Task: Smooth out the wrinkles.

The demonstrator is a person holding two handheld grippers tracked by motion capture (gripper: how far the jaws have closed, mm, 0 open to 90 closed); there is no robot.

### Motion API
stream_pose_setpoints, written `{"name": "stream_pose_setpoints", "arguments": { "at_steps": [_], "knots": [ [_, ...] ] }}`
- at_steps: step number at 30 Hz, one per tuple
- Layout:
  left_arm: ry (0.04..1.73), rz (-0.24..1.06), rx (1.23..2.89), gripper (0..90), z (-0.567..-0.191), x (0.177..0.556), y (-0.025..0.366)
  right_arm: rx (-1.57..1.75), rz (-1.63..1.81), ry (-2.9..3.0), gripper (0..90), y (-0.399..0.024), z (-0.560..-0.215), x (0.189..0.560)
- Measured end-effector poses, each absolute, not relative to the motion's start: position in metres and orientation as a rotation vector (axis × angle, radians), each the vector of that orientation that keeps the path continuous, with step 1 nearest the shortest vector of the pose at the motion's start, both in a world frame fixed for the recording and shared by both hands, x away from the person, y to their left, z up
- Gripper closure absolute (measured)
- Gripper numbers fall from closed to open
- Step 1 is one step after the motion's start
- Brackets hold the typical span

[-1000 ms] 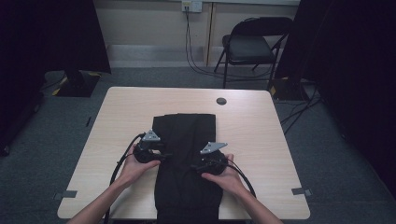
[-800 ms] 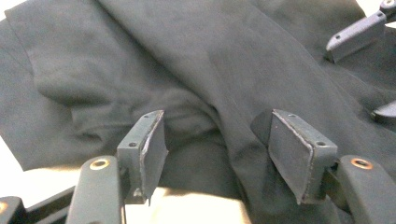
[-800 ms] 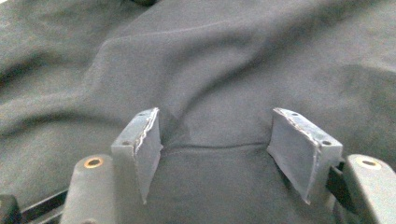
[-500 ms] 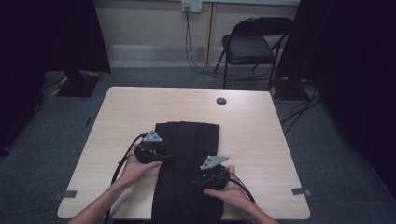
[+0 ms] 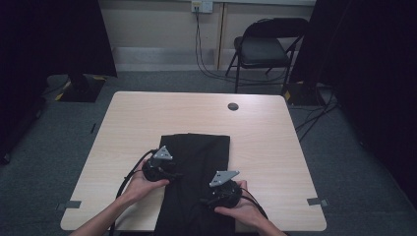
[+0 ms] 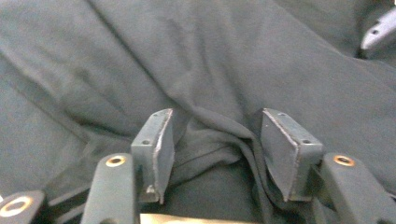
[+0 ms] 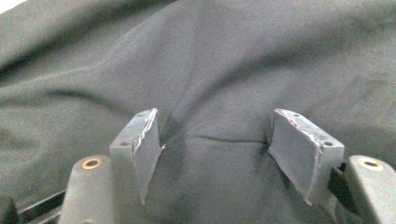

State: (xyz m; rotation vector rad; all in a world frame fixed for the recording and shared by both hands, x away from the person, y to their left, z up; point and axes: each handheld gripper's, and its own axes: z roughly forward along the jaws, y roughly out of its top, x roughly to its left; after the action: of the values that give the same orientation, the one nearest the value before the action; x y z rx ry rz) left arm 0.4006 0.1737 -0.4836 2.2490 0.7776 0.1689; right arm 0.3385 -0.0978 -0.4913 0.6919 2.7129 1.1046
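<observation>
A black cloth (image 5: 199, 152), folded into a long strip, lies on the pale wooden table (image 5: 147, 118) and runs off its near edge. My left gripper (image 5: 174, 174) rests at the cloth's left edge, pointing right. Its jaws have just been closing, and a raised fold of cloth (image 6: 212, 144) is bunched between the pads (image 6: 156, 149), which still stand well apart. My right gripper (image 5: 206, 200) lies on the cloth nearer the person, pointing left. Its jaws stand wide over a low crease in the cloth (image 7: 215, 137) and are not pinching it.
A black grommet (image 5: 233, 106) sits in the table's far part. Beyond the table a folding chair (image 5: 265, 46) stands by the wall, with cables trailing on the grey carpet. Bare tabletop lies to both sides of the cloth.
My right gripper has moved toward the table's near edge along the cloth. The cloth's far edge has slid closer to the person. The left hand stays about where it was.
</observation>
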Motion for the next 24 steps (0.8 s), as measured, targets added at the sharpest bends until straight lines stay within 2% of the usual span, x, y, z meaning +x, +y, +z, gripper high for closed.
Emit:
{"name": "stream_pose_setpoints", "arguments": {
  "at_steps": [4, 11, 14, 18, 24],
  "knots": [
    [0.818, 0.191, 2.169, 40.6, -0.468, 0.413, 0.187, 0.751, 1.174, 2.59, 31.0, -0.104, -0.474, 0.357],
    [0.888, 0.292, 2.108, 56.9, -0.454, 0.456, 0.198, 0.886, 1.196, 2.426, 30.7, -0.123, -0.449, 0.419],
    [0.924, 0.331, 2.098, 57.8, -0.456, 0.479, 0.198, 0.914, 1.176, 2.399, 29.2, -0.125, -0.448, 0.444],
    [0.986, 0.323, 2.095, 44.5, -0.464, 0.505, 0.2, 0.986, 1.141, 2.331, 24.8, -0.13, -0.452, 0.483],
    [1.08, 0.26, 2.056, 33.9, -0.485, 0.527, 0.207, 1.086, 1.121, 2.345, 22.0, -0.134, -0.472, 0.52]
  ]
}}
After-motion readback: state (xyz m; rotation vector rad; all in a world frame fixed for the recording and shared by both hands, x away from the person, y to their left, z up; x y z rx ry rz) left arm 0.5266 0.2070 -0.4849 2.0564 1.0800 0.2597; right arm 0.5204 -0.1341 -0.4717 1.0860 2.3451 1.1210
